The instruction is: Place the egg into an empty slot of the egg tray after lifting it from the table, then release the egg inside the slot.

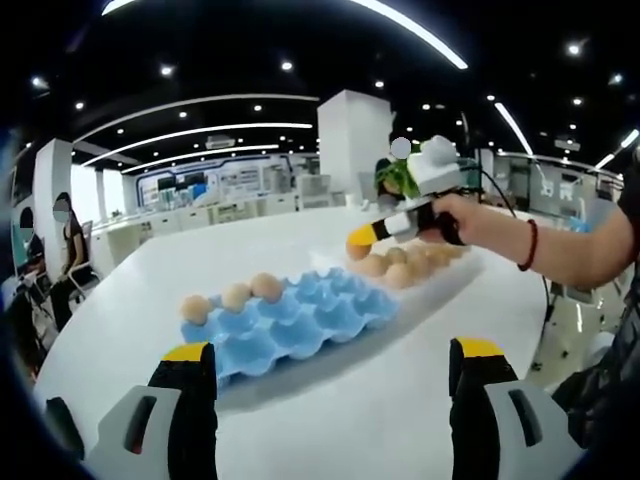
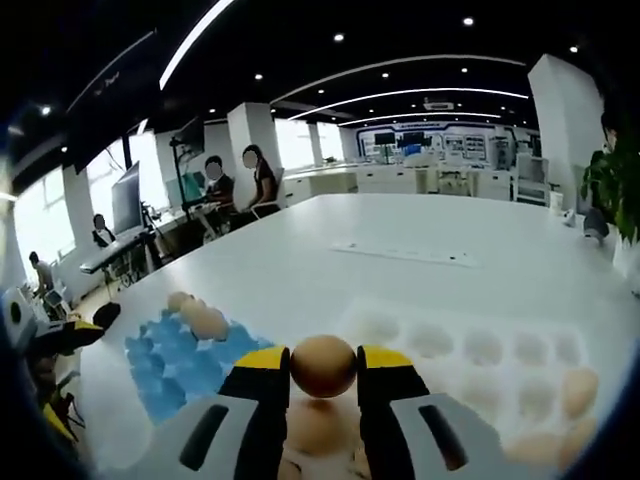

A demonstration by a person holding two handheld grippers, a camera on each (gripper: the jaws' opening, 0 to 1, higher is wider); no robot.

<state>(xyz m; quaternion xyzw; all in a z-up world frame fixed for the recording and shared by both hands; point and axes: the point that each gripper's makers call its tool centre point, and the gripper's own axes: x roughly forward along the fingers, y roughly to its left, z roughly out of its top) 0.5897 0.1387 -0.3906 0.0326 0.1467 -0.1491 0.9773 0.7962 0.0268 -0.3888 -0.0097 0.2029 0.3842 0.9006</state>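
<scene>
Egg [image 2: 323, 365] clamped in right gripper [image 2: 323, 372]; three eggs [image 1: 233, 296] in blue tray [image 1: 300, 320].

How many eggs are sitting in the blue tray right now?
3. In the left gripper view they sit in a row along the blue tray's far-left edge: one at the corner, one in the middle, one further right. The other slots look empty.

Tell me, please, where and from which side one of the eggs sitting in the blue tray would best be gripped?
Probably from above, pads on opposite sides of the widest part. Each egg in the blue tray, such as the middle egg, sits in a cup with only its rounded top exposed, so the lower half is shielded. The neighbours stand close; the left tool is open.
</scene>
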